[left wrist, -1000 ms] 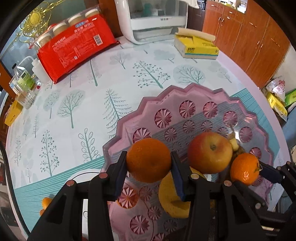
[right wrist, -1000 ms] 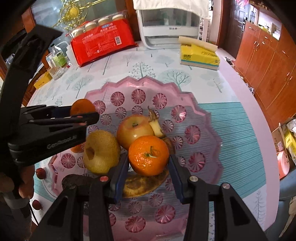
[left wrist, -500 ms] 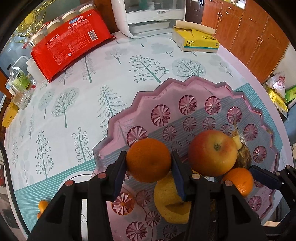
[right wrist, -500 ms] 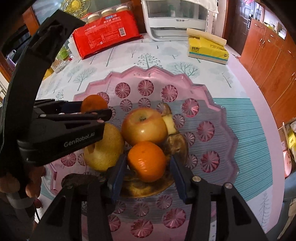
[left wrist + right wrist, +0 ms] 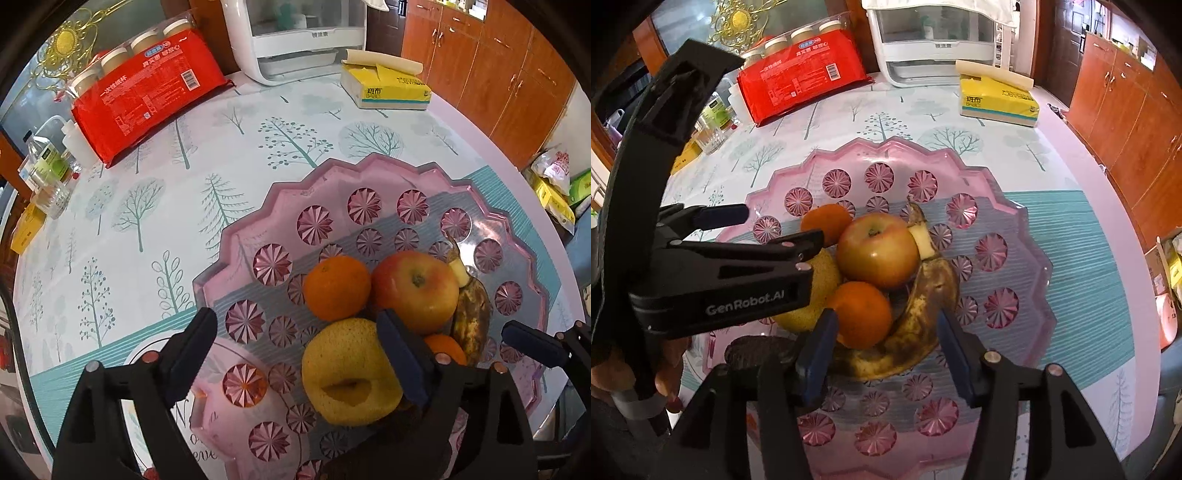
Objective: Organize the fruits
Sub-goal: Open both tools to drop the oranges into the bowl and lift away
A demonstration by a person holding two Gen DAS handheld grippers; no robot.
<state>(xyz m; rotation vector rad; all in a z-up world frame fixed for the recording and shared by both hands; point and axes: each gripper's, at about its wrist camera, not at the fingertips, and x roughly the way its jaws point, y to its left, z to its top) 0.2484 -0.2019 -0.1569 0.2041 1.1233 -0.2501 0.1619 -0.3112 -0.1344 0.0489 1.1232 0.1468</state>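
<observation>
Left gripper [image 5: 295, 334] spread wide, jaws just opened, nothing pinched; orange [image 5: 337, 287] released beyond the tips, resting on the pink tray [image 5: 258, 206] against the apple [image 5: 415, 290] and above the yellow pear [image 5: 351, 373]. Right gripper [image 5: 884, 341] likewise just parted, pads clear of the second orange [image 5: 862, 314], seated on the banana [image 5: 923, 314]. Tray on the bench [image 5: 147, 192]. Best withdrawn straight back along the fingers, jaws kept apart, without brushing either orange, since round fruit in a loose pile likely rolls.

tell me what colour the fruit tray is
Translucent pink fruit tray with cut starburst circles; clearest in the right wrist view.
</observation>
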